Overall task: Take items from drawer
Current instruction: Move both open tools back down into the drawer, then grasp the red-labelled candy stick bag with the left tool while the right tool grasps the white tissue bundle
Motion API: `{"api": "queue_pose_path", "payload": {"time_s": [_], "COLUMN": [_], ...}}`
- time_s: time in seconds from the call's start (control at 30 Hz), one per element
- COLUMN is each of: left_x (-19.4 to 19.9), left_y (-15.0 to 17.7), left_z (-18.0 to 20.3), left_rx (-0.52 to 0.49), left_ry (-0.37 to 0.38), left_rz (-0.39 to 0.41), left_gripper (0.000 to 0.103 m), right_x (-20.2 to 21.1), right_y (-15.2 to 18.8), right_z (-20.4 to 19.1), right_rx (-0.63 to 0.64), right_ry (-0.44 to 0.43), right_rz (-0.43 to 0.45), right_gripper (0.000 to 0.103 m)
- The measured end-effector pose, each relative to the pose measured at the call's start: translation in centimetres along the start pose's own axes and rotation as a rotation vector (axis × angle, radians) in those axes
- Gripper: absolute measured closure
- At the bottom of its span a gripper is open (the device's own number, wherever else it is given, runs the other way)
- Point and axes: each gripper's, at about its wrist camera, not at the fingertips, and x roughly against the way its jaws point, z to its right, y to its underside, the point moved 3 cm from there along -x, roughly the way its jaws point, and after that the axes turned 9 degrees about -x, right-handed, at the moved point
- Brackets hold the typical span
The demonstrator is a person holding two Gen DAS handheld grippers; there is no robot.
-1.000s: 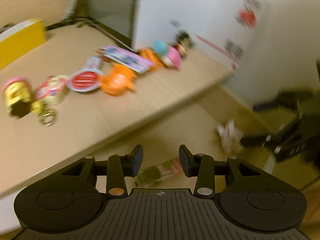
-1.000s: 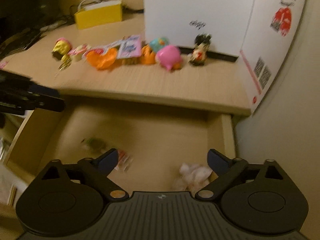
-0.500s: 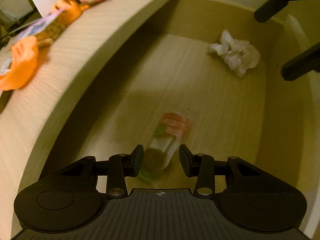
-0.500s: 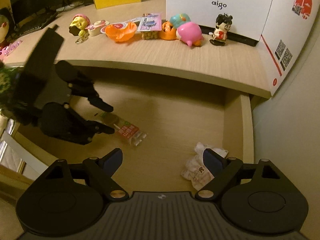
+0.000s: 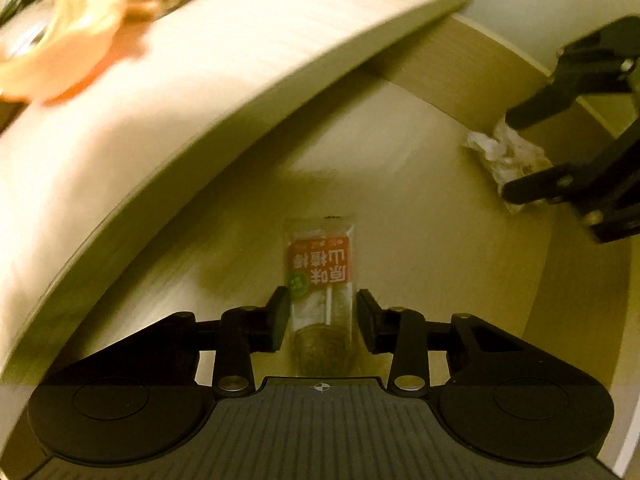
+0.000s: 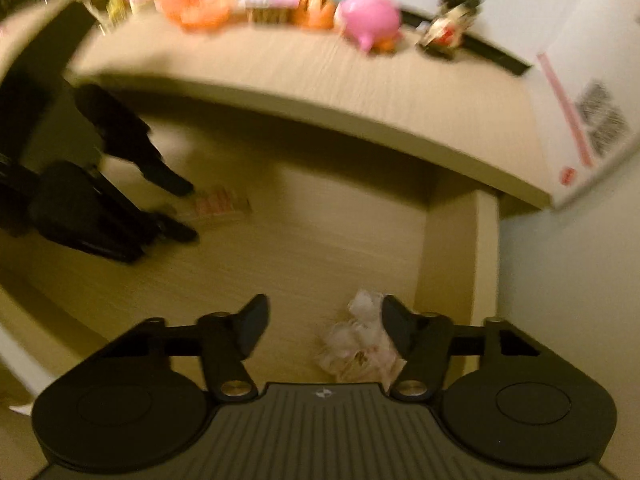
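While the pale wood-grain desk top (image 6: 360, 92) spans the upper part of both views, the open light-wood drawer (image 5: 440, 264) is seen below it, its floor bare but for two items. Along the back of the desk, blurred, a white cardboard box (image 6: 560, 20), a pink rounded toy (image 6: 370, 16) and an orange toy (image 6: 200, 4) are made out. Both tools are pointed steeply down into the drawer. The black left gripper (image 5: 322, 316) is set astride a clear-wrapped snack stick with a red label (image 5: 322, 276) lying lengthwise on the drawer floor; its jaws are closing, with narrow gaps left at both pads. The black right gripper (image 6: 324, 332) is held over a crumpled white wrapper (image 6: 356, 344) near the drawer's right wall; its jaws are closing, the right pad just beside the wrapper, the left pad well apart from it.
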Motion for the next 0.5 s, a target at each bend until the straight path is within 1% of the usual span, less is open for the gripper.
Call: {"api": "queue_pose_path", "payload": {"time_s": [0.03, 0.1, 0.23, 0.3, 0.4, 0.5], "left_x": [0.1, 0.3, 0.6, 0.8, 1.1, 1.4], "left_y": [0.1, 0.5, 1.1, 1.6, 2.1, 2.7], "left_z": [-0.2, -0.5, -0.4, -0.8, -1.2, -1.7], "left_rx": [0.028, 0.081, 0.094, 0.116, 0.164, 0.199], "left_ry": [-0.002, -0.009, -0.020, -0.021, -0.017, -0.009], "left_rz": [-0.005, -0.002, -0.016, -0.020, -0.010, 0.006], "left_gripper": [0.065, 0.066, 0.066, 0.066, 0.066, 0.066], "right_x": [-0.9, -2.0, -3.6, -4.6, -5.9, -6.4], "right_y": [-0.4, -0.8, -1.0, -0.9, -0.7, -1.0], "right_z": [-0.1, -0.3, -0.7, -0.8, -1.0, -0.8], "right_rx": [0.021, 0.065, 0.111, 0.141, 0.177, 0.184], "right_ry": [0.022, 0.057, 0.077, 0.097, 0.108, 0.108], "right_rz": [-0.036, -0.078, -0.152, -0.193, -0.261, -0.290], "right_gripper": [0.048, 0.048, 0.048, 0.048, 0.048, 0.048]}}
